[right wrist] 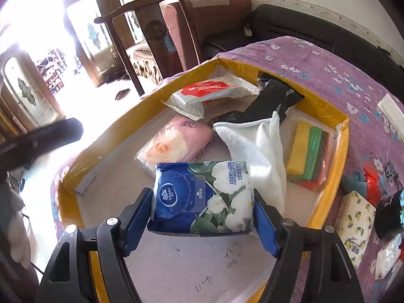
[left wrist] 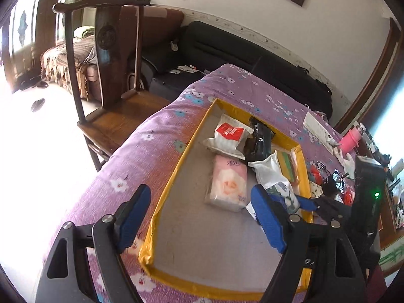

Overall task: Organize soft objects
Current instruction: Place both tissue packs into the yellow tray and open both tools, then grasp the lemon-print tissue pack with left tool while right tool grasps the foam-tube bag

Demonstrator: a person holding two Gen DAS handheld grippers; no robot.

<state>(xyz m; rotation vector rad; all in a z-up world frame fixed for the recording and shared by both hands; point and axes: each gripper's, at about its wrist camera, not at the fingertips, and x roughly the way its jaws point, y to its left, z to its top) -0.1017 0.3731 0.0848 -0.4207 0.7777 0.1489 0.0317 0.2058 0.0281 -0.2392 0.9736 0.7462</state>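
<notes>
Right gripper point(right wrist: 202, 217) clamps the blue wipes pack point(right wrist: 204, 197) between wide-set pads; left gripper point(left wrist: 202, 222) gapes wide, empty

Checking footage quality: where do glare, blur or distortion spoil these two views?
Left wrist view: the floor is blown out white, and the fisheye bends the yellow-edged box. Right wrist view: the doorway glares, a dark blurred shape smears at left; the blue tissue pack stays sharp.

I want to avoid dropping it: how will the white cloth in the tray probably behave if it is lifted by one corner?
The white cloth is probably floppy: it lies crumpled, draped against the black packet. It likely hangs and drags over the blue wipes pack beside it. It looks light and fuzzy, so it should not slip from the fingers.
</notes>
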